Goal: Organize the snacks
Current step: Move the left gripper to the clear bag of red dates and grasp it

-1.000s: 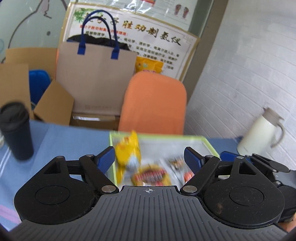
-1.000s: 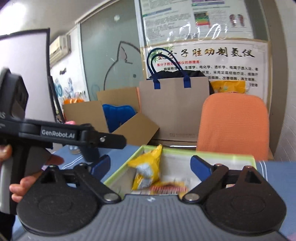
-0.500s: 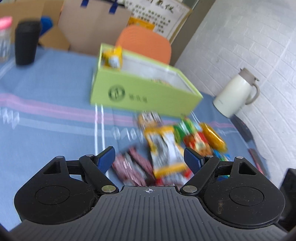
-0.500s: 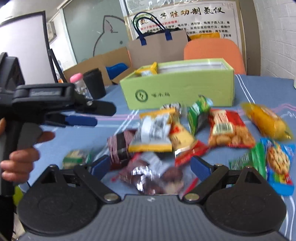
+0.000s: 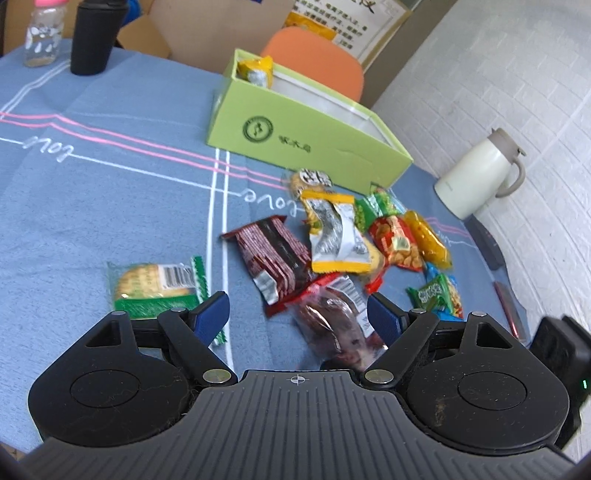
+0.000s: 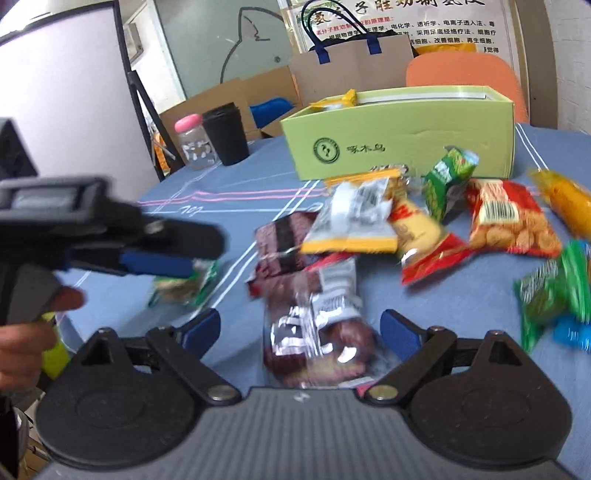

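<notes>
Blue woven cloth (image 5: 110, 206), striped in pink and white with looping script, covers the table beneath both grippers. Beyond the fingers stands a lime-green cardboard box (image 5: 295, 136), open-topped and rectangular, with one crinkled yellow packet (image 5: 255, 72) leaning in its far corner. Between box and fingers lies a loose heap of glossy foil and plastic snack packets (image 5: 340, 236).

The left gripper (image 5: 297, 317) hangs with its blue-padded fingers wide and empty; a dark red ridged wrapper (image 5: 273, 251) lies just ahead of them, a green-edged cracker pack (image 5: 151, 284) beside the left finger, and a clear bag of dark red sweets (image 5: 332, 325) near the right finger. The right gripper (image 6: 299, 334) is likewise spread wide, and that same clear bag (image 6: 317, 332) lies between its fingers, apparently untouched. A smooth cream jug (image 5: 476, 177) stands well off to the right, a matte black cup (image 5: 92, 37) and pink-capped jar (image 5: 42, 33) far to the left.

A second earlier both cameras faced the paper bag and orange chair (image 5: 317, 62), looking over the box; both grippers have since tipped down over the heap, fingers no wider or narrower.
</notes>
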